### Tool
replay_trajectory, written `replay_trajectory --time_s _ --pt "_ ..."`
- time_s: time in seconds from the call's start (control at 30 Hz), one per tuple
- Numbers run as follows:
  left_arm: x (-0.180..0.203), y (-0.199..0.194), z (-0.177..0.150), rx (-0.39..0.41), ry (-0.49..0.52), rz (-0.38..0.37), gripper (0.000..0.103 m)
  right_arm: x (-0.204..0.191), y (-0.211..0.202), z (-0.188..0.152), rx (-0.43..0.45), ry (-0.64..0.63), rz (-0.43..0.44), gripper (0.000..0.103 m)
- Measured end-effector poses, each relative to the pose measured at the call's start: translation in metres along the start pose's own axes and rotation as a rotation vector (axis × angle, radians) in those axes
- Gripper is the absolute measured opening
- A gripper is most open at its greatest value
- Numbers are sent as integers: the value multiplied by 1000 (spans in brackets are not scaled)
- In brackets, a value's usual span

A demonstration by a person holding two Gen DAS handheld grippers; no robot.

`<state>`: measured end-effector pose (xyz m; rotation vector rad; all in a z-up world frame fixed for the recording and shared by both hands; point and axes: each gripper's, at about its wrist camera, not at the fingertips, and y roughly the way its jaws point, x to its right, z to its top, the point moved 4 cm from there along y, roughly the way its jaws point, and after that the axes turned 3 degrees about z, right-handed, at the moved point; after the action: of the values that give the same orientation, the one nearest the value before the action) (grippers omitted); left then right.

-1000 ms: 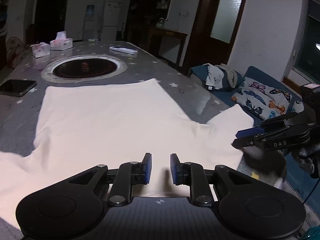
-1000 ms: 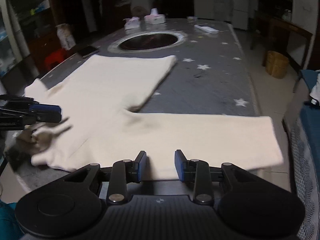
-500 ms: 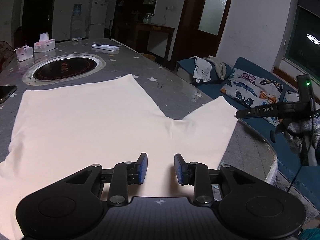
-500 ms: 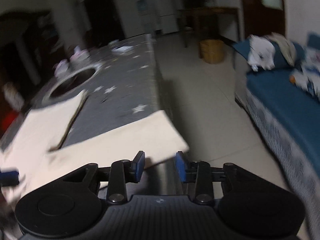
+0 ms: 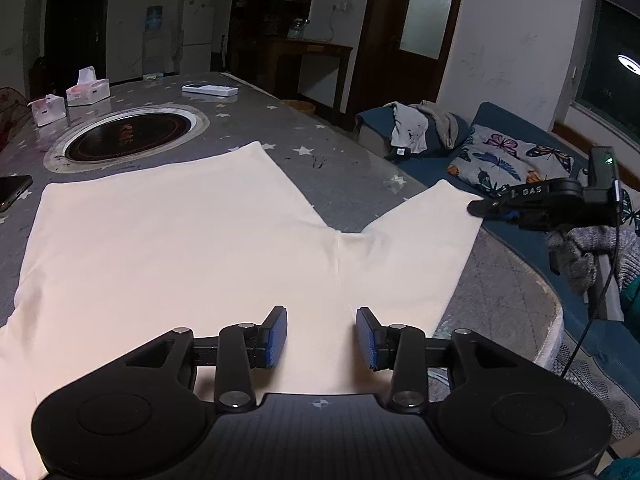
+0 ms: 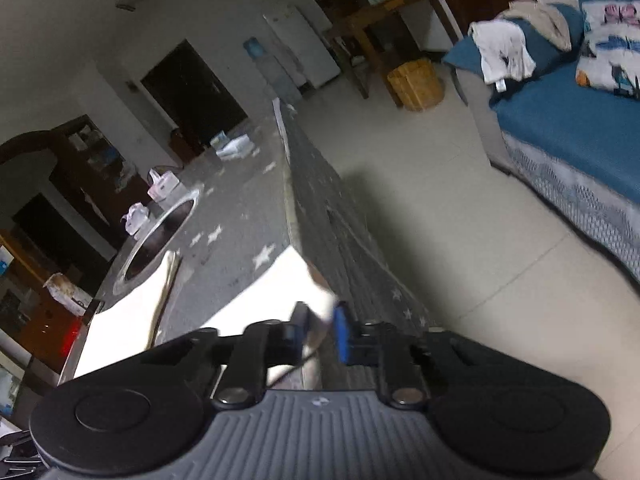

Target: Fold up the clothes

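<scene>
Garment (image 5: 180,248) sleeve cuff between tilted right gripper (image 6: 320,334) fingers

The cream garment (image 5: 180,240) looked like soft, matt cloth, smooth and barely creased. Under it the table (image 5: 328,160) wore a grey star-printed cover with a faint sheen, ringed round a glossy dark inset (image 5: 128,136). The left tool (image 5: 321,338) was matt black plastic with blue ribbed pads (image 5: 276,338) and bright metal rivets
</scene>
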<state>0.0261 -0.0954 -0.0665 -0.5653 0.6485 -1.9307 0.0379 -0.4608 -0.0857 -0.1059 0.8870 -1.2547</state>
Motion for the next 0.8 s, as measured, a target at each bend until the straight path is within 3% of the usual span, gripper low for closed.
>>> replay_trajectory --time_s 0.2,0.4,0.6,0.8 --pt "2 7 -2 -12 13 9 42 -6 -12 11 50 17 63 4" --pt "0 12 -2 -8 10 1 46 -52 -49 31 115 -76 124 4" --pt "-8 -2 1 40 -22 -21 50 -117 -62 45 124 -184 208 4" --pt "-43 -35 1 117 -82 28 54 -204 -43 40 67 -337 311 4"
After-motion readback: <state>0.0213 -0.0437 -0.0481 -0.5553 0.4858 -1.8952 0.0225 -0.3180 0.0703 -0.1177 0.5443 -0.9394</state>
